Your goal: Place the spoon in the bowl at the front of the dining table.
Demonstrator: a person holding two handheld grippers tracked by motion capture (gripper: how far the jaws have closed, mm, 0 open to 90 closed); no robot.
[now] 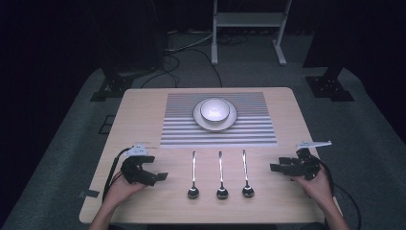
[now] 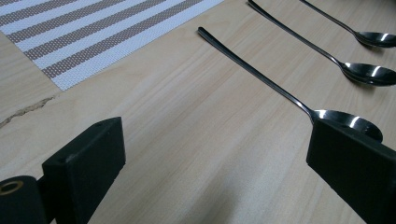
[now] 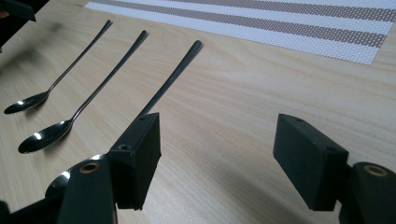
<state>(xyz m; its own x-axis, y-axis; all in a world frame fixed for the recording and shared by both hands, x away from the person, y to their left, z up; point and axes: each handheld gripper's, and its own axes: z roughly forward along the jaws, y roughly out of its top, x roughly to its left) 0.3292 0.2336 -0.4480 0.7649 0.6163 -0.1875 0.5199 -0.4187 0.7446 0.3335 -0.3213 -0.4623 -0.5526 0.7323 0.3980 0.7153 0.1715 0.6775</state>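
1. spoons: three lying side by side on table (image 1: 143, 115), handles toward placemat (image 1: 258, 129), bowls toward person; left spoon (image 1: 193, 175), right spoon (image 1: 246, 173).
2. left gripper (image 1: 158, 176): just left of left spoon, jaws wide apart, holding nothing.
3. right gripper (image 1: 277, 167): just right of right spoon, jaws wide apart, holding nothing; about equally near.

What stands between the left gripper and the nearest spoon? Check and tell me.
Nothing visible. The left gripper is open, with bare table between it and the leftmost spoon. The other two spoons lie beyond it, not in the path.
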